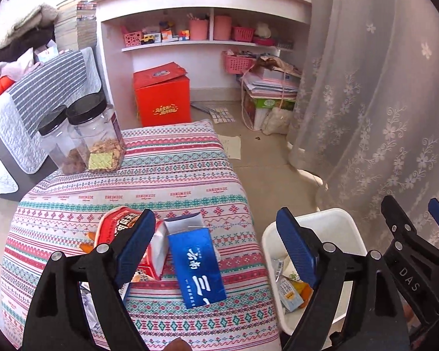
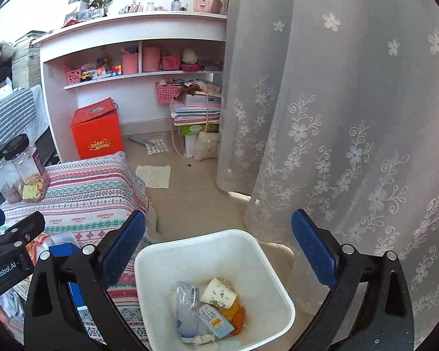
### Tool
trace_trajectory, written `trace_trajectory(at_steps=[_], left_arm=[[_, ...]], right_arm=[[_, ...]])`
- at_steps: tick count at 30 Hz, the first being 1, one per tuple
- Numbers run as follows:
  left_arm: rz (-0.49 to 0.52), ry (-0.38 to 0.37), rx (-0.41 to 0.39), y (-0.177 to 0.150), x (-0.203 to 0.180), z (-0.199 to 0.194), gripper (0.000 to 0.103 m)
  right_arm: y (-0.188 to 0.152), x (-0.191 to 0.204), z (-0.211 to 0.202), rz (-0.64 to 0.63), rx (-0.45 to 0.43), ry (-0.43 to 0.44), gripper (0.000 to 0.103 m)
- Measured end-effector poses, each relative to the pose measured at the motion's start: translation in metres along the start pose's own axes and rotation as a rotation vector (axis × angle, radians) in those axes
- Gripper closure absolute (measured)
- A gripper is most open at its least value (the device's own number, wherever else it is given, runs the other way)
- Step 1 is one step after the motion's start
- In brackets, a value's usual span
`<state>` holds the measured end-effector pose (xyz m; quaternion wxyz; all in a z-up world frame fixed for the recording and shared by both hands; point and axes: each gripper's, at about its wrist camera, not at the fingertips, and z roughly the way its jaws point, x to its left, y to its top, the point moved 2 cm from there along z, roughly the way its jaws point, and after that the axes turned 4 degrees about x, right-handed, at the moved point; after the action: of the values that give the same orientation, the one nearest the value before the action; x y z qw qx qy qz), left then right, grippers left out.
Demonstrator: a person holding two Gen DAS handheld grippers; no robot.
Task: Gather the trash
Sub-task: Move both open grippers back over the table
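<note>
The left gripper (image 1: 216, 242) is hanging over a low table draped in a striped, patterned cloth (image 1: 172, 175), its blue-padded tongs spread wide and gripping nothing. Below and between them a blue rectangular carton with white lettering (image 1: 196, 266) is lying flat on the cloth, its top flap open. Just beside it, to the left, a red printed snack wrapper (image 1: 117, 225) is lying partly behind one blue pad, touching a crumpled red-and-white packet (image 1: 156, 251).

The right gripper (image 2: 218, 239) is hovering above a white square plastic bin (image 2: 248, 251) standing on the floor just beside the table edge. Its tongs are also standing wide apart with nothing between them. Inside the bin are lying a white paper cup with green sprigs (image 2: 219, 292), a small pale-blue drink carton (image 2: 215, 320), a clear crumpled plastic bottle (image 2: 187, 310) and some orange scraps (image 2: 238, 314).

At the far corner of the table two clear plastic jars with black lids (image 1: 93, 137) are standing side by side, touching. Beyond, a red cardboard box (image 1: 162, 96) is sitting on the floor by a white shelf unit (image 1: 202, 0), and a white embroidered lace curtain (image 1: 380, 87) is hanging down close behind the bin.
</note>
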<state>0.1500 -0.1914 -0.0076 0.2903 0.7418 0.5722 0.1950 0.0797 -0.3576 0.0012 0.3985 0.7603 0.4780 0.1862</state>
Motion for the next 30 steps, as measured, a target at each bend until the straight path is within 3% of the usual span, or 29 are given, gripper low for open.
trace_trajectory(at_steps=[9,18,25,30], left_arm=[[-0.075,0.083,0.021,-0.008,0.057,-0.006,0.021],[-0.191,0.168,0.099,-0.029,0.125,-0.007,0.021],[-0.298,0.22,0.252,-0.067,0.178,0.006,0.021],[-0.372,0.122,0.405,-0.101,0.201,0.023,0.021]], right_arm=[[-0.001,0.061,-0.007,-0.106,-0.002,0.08,0.007],[-0.005,0.112,-0.017,-0.185,-0.003,0.158,0.007],[-0.01,0.147,-0.027,-0.242,0.022,0.24,0.007],[-0.013,0.173,-0.04,-0.289,0.012,0.29,0.007]])
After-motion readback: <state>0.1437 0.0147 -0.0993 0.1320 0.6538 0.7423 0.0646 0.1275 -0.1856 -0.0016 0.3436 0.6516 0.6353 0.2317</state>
